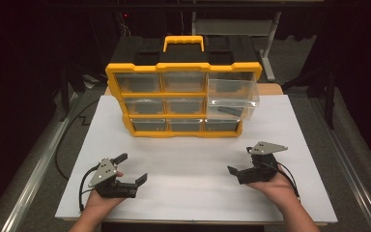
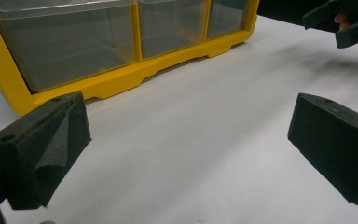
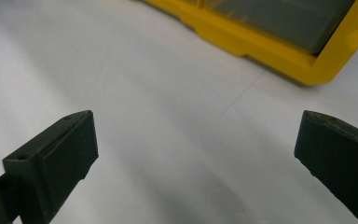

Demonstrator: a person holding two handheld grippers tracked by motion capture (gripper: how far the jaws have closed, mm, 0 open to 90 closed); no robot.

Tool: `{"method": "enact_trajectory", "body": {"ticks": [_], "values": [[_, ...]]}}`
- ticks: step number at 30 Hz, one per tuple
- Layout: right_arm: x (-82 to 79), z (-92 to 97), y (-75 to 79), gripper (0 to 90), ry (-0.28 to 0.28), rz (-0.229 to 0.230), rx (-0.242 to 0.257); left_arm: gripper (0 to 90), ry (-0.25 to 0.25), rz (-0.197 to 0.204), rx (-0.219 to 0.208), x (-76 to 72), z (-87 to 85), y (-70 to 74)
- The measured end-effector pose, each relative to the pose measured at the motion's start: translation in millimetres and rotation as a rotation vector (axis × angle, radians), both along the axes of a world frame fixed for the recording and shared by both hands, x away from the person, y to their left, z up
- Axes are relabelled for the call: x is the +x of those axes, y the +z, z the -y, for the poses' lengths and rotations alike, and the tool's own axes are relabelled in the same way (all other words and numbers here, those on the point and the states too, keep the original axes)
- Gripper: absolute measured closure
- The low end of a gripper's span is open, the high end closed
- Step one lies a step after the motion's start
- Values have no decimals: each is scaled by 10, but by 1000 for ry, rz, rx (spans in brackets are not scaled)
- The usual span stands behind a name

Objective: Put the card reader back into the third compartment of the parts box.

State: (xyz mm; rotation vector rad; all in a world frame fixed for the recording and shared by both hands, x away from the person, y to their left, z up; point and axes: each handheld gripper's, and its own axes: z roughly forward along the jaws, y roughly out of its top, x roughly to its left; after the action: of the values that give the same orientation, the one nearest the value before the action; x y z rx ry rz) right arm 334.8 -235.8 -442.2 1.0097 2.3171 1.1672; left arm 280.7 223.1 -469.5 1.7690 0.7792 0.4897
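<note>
Clear drawer pulled out of yellow organizer, top-right slot, sagging fwd w/ small dark item inside (can't tell what). Rest of drawers shut. Right gripper low on white board, jaws wide, empty, well short of drawer. Left gripper same: wide open, nothing held. Risk: bumping drawer front from below, tipping it off rails & spilling contents.
</note>
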Motion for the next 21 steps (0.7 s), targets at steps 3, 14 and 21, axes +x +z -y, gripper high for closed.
{"method": "enact_trajectory", "body": {"ticks": [3, 14, 21], "values": [[-63, 9, -24, 3, -30, 54, 42, 3, 2, -3, -4, 2, -7, 2], [-265, 162, -138, 3, -84, 147, 158, 3, 43, -59, 5, 51, -55, -16], [-297, 183, -108, 3, -95, 196, 179, 3, 52, -78, 26, 68, -26, -21]]}}
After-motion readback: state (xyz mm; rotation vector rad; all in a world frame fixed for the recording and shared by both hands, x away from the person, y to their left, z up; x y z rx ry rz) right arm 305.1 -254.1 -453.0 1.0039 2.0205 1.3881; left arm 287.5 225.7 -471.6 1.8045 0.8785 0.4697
